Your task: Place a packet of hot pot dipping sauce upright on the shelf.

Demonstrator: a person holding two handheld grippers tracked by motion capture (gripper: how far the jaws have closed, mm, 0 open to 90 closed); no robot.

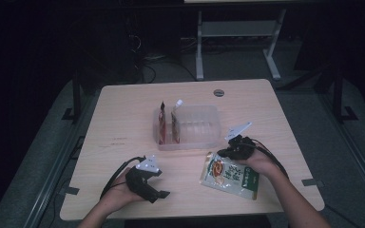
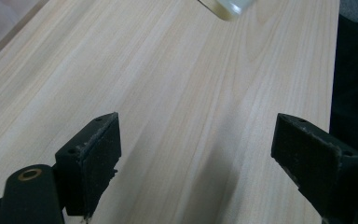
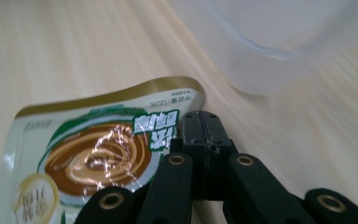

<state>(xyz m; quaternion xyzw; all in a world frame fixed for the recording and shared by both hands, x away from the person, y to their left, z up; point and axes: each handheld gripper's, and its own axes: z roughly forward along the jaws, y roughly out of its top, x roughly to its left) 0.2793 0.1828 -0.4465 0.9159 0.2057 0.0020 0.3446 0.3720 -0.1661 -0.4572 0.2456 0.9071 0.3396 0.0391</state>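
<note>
A green and white food pouch (image 1: 229, 175) (image 3: 88, 158) lies near the table's front right, printed with a brown bowl picture. My right gripper (image 1: 226, 152) (image 3: 200, 128) is shut on the pouch's top edge, close to one corner. Behind it stands a clear plastic bin (image 1: 204, 135) (image 3: 270, 60), and two red-brown pouches (image 1: 168, 124) stand upright in its left part. At the front left of the table my left gripper (image 1: 158, 184) (image 2: 196, 154) is open over bare wood, nothing between its jaws. A corner of the green pouch (image 2: 226, 8) shows at the top of the left gripper view.
The light wooden table (image 1: 123, 123) has a round cable grommet (image 1: 218, 92) at its back edge. White desk legs (image 1: 199, 47) stand on the floor beyond it. Cables trail from both grippers toward the front edge.
</note>
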